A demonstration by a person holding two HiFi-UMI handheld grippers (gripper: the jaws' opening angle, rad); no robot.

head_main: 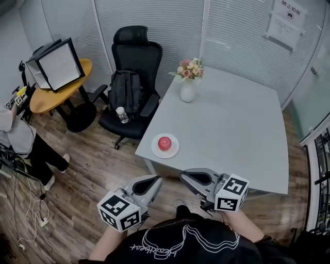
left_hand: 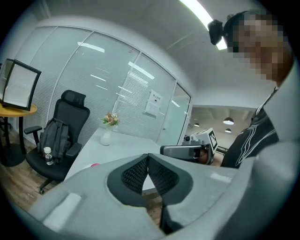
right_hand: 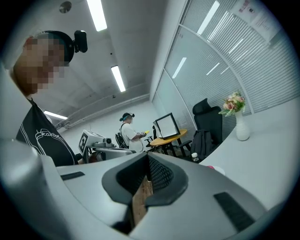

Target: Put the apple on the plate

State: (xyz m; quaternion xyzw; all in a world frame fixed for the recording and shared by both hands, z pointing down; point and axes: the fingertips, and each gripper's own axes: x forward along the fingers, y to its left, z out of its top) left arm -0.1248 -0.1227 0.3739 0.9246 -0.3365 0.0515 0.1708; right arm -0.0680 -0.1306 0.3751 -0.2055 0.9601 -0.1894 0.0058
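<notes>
While the red apple (head_main: 164, 143) sits on the small white plate (head_main: 155, 151) near the front corner of the grey table (head_main: 237, 129), both grippers hover off the table's near edge, apart from the plate. Left gripper (head_main: 156, 180) is clenched with nothing between its pads; right gripper (head_main: 183, 177) is likewise closed and empty. A vase of flowers (head_main: 187, 88) stands farther back on the table.

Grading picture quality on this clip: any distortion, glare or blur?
Head view: sharp, evenly lit, edges bent; apple on plate reads clearly. Left gripper view: heavy fisheye, dark corners, ceiling light blown out, mosaic patch upper right. Right gripper view: same fisheye, bright ceiling strips, mosaic patch upper left.
</notes>
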